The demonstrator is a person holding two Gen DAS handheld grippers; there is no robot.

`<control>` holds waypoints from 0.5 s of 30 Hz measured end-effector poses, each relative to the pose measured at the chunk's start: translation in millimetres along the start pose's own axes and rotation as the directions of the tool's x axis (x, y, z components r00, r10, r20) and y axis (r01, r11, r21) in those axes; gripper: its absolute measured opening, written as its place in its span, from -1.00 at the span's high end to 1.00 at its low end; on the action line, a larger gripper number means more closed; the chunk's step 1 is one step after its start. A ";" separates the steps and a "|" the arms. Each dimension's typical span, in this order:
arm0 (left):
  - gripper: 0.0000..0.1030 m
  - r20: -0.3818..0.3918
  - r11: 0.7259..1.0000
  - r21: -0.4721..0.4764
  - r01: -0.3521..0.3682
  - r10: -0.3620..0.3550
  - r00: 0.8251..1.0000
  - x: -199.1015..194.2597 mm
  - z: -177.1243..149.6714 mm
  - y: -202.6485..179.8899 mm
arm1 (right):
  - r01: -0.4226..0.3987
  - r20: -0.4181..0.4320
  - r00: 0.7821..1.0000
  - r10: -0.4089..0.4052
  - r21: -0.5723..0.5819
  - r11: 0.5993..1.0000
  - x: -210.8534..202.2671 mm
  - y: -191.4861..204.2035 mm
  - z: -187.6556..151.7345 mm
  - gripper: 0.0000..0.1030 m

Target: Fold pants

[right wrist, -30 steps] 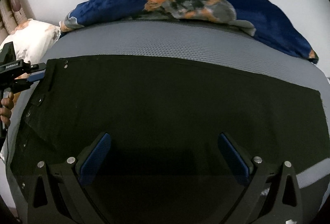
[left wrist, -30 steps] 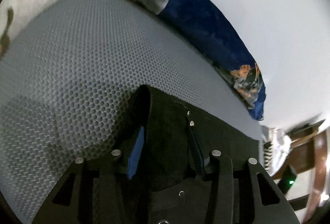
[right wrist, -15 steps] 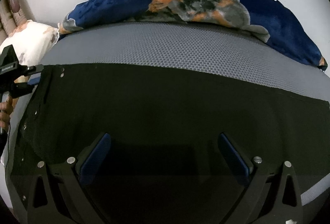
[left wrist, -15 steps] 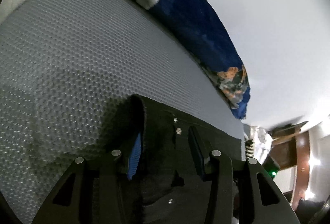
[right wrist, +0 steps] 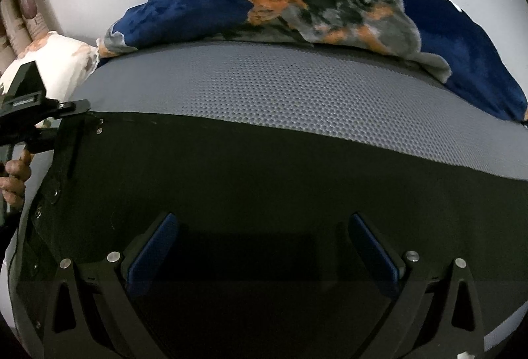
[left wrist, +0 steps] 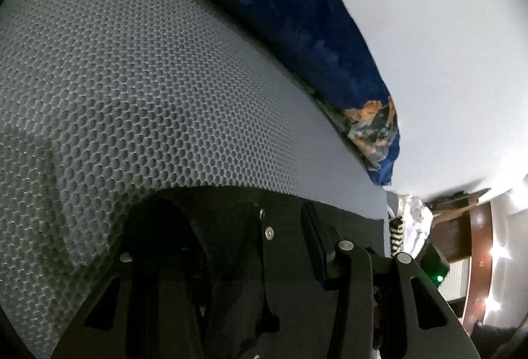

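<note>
On the grey mesh mattress (right wrist: pixel 297 88) I counted one pair of black pants (right wrist: pixel 264 180) and one blue blanket (right wrist: pixel 184 15) at 12 o'clock. My left gripper (left wrist: pixel 250 243) pinched the waistband corner; my right gripper (right wrist: pixel 260 246) hovered wide, empty.

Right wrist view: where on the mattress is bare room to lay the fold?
A free band of grey mesh mattress runs between the black pants and the blue blanket. Crowded: the left gripper clamps the waistband corner; the pillow sits beyond.
</note>
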State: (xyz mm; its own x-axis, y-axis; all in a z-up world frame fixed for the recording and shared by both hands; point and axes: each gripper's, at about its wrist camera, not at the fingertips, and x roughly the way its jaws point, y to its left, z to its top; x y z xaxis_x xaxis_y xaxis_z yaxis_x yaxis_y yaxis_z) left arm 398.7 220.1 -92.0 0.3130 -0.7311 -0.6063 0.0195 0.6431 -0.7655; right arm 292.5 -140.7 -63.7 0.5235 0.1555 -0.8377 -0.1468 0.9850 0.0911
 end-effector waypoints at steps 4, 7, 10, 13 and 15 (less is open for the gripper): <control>0.21 0.052 0.999 -0.048 -0.006 0.008 0.999 -5.4 -3.3 -2.9 | -0.045 -0.006 0.999 0.045 -0.036 0.998 1.6 -0.3 9.7 -1.00; 0.69 0.095 0.998 0.019 -0.064 0.062 0.994 -15.7 -7.7 -16.9 | -0.091 -0.017 0.996 0.090 -0.098 0.991 3.4 -3.0 23.1 -1.00; 0.80 0.136 0.998 0.045 -0.047 0.041 0.990 -30.5 -15.8 -27.2 | -0.150 -0.032 0.989 0.146 -0.179 0.972 5.5 -6.3 40.1 -1.00; 0.80 0.162 0.995 0.090 -0.032 0.017 0.987 -46.8 -26.1 -43.9 | -0.214 -0.073 0.977 0.201 -0.294 0.931 13.2 -5.7 55.6 -1.00; 0.80 0.168 0.992 0.126 -0.009 -0.012 0.986 -57.3 -33.2 -54.4 | -0.278 -0.135 0.960 0.245 -0.369 0.887 22.4 -2.6 66.8 -1.00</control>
State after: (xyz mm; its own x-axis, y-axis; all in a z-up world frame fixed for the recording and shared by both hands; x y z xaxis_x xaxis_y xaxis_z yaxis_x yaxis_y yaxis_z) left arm 348.2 219.4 -22.8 0.4679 -0.6900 -0.5522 0.1359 0.6736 -0.7265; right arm 360.6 -134.7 -46.7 0.3535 0.3800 -0.8548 -0.5853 0.8026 0.1148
